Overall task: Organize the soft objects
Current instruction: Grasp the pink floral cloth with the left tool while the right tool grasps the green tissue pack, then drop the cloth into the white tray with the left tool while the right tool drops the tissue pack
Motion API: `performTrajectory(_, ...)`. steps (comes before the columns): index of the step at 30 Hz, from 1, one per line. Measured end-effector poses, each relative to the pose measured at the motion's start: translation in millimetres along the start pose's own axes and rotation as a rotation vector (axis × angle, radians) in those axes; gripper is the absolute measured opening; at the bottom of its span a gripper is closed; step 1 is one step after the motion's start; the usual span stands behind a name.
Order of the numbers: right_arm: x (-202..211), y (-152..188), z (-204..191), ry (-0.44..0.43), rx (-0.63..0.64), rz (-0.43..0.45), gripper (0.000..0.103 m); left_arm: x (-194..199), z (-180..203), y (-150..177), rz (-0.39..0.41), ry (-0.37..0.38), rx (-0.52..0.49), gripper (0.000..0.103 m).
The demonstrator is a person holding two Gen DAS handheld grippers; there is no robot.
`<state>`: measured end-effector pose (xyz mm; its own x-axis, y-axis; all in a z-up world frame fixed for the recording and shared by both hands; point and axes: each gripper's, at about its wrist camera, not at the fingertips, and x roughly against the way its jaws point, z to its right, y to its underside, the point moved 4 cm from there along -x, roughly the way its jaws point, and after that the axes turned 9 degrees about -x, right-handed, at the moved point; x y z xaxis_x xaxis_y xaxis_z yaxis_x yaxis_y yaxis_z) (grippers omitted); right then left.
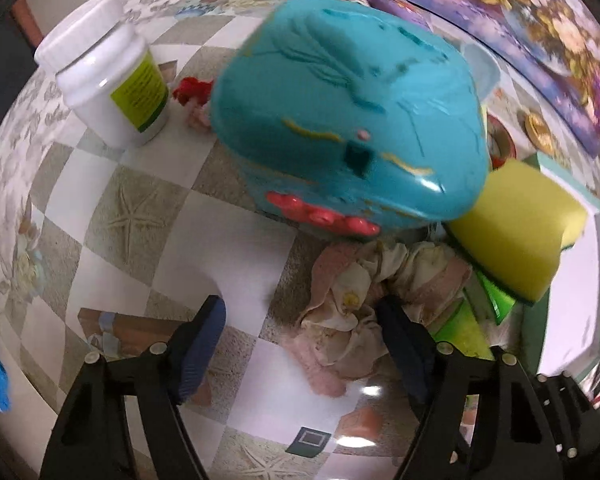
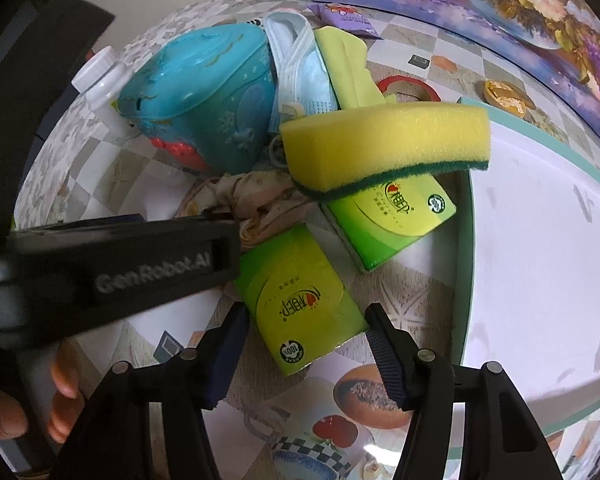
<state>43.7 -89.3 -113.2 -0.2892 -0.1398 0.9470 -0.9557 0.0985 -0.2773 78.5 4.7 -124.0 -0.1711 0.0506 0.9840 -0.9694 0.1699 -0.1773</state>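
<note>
The tissue pack (image 2: 304, 300) is bracketed lengthwise by the half-parted right gripper (image 2: 304, 338), not yet pinched; the left gripper (image 1: 300, 338) is spread beside the crumpled cloth (image 1: 364, 300).

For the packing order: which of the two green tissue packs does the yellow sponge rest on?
The farther green tissue pack, beside the white box's wall; the yellow sponge overlaps its top. The nearer pack lies uncovered between the right gripper fingers.

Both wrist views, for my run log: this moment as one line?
left gripper: open over crumpled cloth | right gripper: straddling tissue pack, grip unclear | sponge: untouched
</note>
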Motion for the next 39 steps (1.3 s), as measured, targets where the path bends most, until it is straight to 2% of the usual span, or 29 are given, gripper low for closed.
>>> performTrajectory(1,0.3,0.2,0.0,0.002,-0.001,-0.002,0.063,-1.1,3.7,-0.8,0.002,-0.013,-0.019,0.079)
performTrajectory(3,-1.1,7.5,1.6,0.002,-0.004,-0.002,0.063,-2.4,10.5,-2.9,0.013,-0.007,-0.032,0.069)
performTrajectory(5,-0.5,8.6,3.0,-0.001,-0.007,-0.005,0.062,0.8,18.4,-5.9,0.033,0.017,-0.058,0.038)
performTrajectory(7,3.9,10.5,6.4,-0.007,-0.014,-0.004,0.062,0.4,25.6,-7.8,0.031,0.055,-0.069,0.021)
performTrajectory(8,12.4,14.5,11.9,-0.013,-0.021,-0.002,0.062,-0.2,29.5,-10.8,0.027,0.065,-0.069,0.017)
performTrajectory(13,32.9,16.9,18.9,-0.026,-0.033,0.021,0.062,5.0,27.9,-8.1,0.016,0.053,-0.062,0.011)
performTrajectory(17,46.1,16.0,25.2,-0.029,-0.042,0.043,0.061,18.2,31.7,-11.8,0.040,0.022,-0.064,0.011)
performTrajectory(21,58.3,13.7,29.0,-0.043,-0.081,0.062,0.061,37.4,37.4,-10.2,0.078,0.031,-0.058,0.010)
performTrajectory(25,82.5,14.4,43.0,-0.065,-0.131,0.104,0.061,77.0,35.8,-6.6,0.195,0.039,-0.077,0.010)
performTrajectory(28,101.3,15.6,49.3,-0.047,-0.172,0.170,0.061,107.4,23.7,2.3,0.287,0.038,-0.088,0.010)
performTrajectory(31,120.2,16.4,65.1,-0.034,-0.229,0.219,0.061,122.8,30.5,-1.4,0.359,0.022,-0.123,0.010)
performTrajectory(35,131.6,12.8,90.6,0.012,-0.328,0.260,0.061,126.9,41.4,-7.4,0.385,0.036,-0.173,0.010)
performTrajectory(39,124.0,12.7,122.3,0.053,-0.435,0.245,0.061,124.5,67.8,-7.5,0.401,0.031,-0.241,0.010)
